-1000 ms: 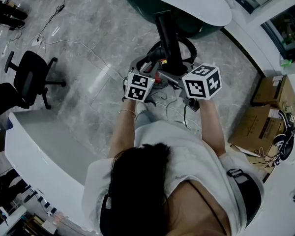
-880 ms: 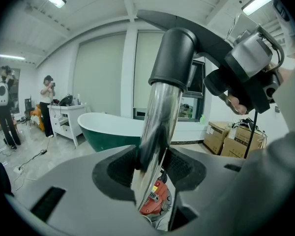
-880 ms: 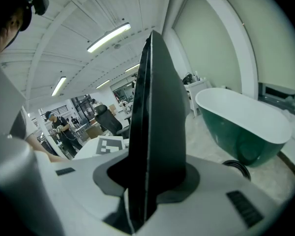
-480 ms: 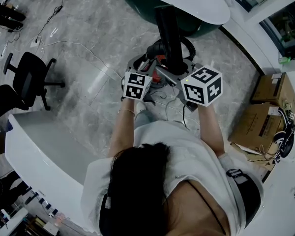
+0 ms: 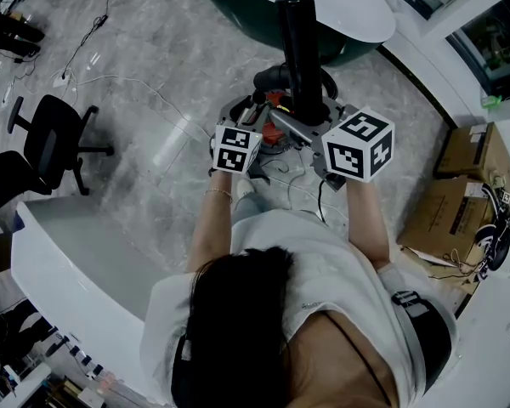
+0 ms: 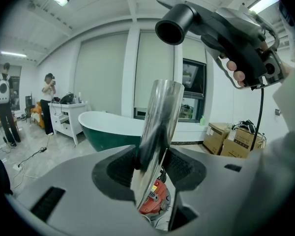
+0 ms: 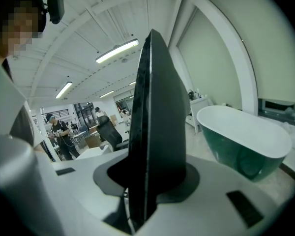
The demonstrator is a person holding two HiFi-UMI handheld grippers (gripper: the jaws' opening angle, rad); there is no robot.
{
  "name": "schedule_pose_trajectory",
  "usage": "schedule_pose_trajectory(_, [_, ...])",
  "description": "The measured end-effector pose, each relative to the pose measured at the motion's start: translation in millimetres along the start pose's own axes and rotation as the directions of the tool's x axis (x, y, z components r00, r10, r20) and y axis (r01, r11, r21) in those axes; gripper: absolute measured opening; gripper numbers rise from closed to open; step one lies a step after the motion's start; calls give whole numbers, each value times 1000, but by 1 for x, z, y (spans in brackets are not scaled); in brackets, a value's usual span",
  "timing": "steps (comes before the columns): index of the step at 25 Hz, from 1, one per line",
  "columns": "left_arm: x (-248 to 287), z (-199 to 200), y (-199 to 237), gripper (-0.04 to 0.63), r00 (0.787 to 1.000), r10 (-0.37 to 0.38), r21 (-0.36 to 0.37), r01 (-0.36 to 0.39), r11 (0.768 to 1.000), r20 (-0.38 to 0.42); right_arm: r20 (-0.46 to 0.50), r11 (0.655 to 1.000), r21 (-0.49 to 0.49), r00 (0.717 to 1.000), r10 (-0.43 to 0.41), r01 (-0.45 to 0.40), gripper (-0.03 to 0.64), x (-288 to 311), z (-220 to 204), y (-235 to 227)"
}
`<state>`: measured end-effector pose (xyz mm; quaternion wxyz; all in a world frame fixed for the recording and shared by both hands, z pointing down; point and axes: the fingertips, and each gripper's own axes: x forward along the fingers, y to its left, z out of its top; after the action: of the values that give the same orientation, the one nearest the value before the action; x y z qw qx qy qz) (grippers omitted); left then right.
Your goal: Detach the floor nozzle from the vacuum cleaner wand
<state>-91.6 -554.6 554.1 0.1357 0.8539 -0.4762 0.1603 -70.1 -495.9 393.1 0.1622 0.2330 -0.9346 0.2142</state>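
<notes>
The silver wand (image 6: 156,127) stands upright between the jaws of my left gripper (image 6: 152,168), which is shut on it. In the head view that gripper (image 5: 257,140) is left of the wand (image 5: 291,129). My right gripper (image 7: 146,181) is shut on the black floor nozzle (image 7: 155,122), whose flat body rises edge-on from its jaws. From above, the nozzle (image 5: 298,45) points away from me over the vacuum's red and grey body (image 5: 274,109), with the right gripper (image 5: 316,134) at its near end. The nozzle's round neck (image 6: 173,26) hangs above the wand's open top, apart from it.
A green and white bathtub (image 5: 323,7) stands just beyond the vacuum. Cardboard boxes (image 5: 459,202) sit at the right, an office chair (image 5: 51,134) and cables (image 5: 127,83) at the left, a white counter (image 5: 68,253) near left. People (image 6: 48,102) stand far off.
My right gripper has risen with the black nozzle, which now reaches farther up the picture. The left gripper and the wand have stayed put.
</notes>
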Motion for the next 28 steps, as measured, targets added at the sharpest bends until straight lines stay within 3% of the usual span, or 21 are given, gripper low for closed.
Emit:
schedule_pose_trajectory(8, [-2, -3, 1, 172, 999, 29, -33, -30, 999, -21, 11, 1000, 16, 1000, -27, 27, 123, -2, -3, -6])
schedule_pose_trajectory(14, [-21, -2, 4, 225, 998, 62, -148, -58, 987, 23, 23, 1000, 26, 1000, -16, 16, 123, -6, -3, -8])
schedule_pose_trajectory(25, [-53, 36, -19, 250, 993, 18, -123, -4, 992, 114, 56, 999, 34, 998, -13, 12, 124, -19, -7, -5])
schedule_pose_trajectory(28, [-63, 43, -26, 250, 990, 16, -149, 5, 989, 140, 77, 999, 44, 997, -17, 14, 123, -27, -7, -4])
